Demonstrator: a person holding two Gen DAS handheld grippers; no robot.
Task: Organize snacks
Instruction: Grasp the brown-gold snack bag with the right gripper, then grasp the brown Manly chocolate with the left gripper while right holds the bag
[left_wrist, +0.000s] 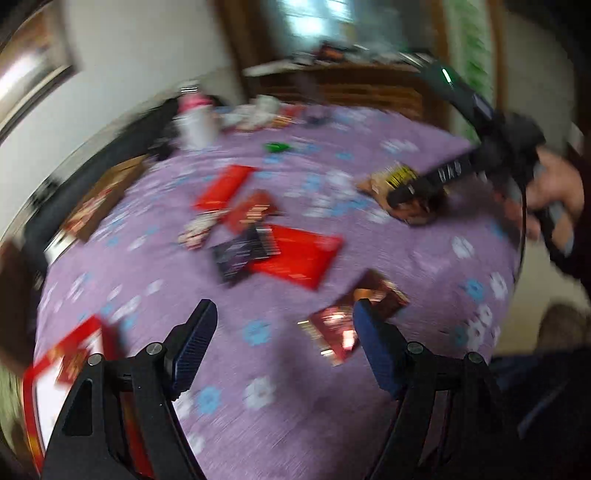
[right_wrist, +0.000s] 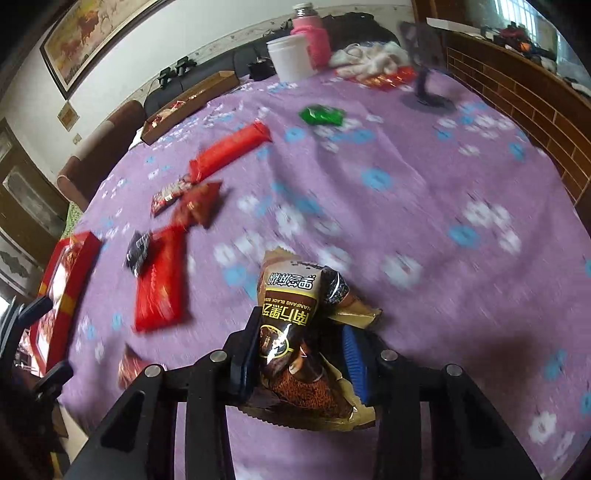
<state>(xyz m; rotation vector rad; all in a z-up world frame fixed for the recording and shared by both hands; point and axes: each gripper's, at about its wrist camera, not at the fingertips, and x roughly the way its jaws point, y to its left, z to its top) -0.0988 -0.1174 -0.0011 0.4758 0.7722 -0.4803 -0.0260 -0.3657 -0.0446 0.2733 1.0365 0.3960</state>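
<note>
The brown sachet (right_wrist: 295, 347) is pinched by the right gripper (right_wrist: 299, 354), nearly closed, near the table's (right_wrist: 443, 184) edge; crumpled foil could slip out. The left gripper (left_wrist: 284, 332) is wide open, empty.

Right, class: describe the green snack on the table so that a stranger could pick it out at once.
Start at the round table under the purple flowered tablecloth. Look to its far side, a little short of the white plastic tub and pink bottle. The small crinkled green foil packet lies alone there, the only green wrapper among red and brown ones.
</note>
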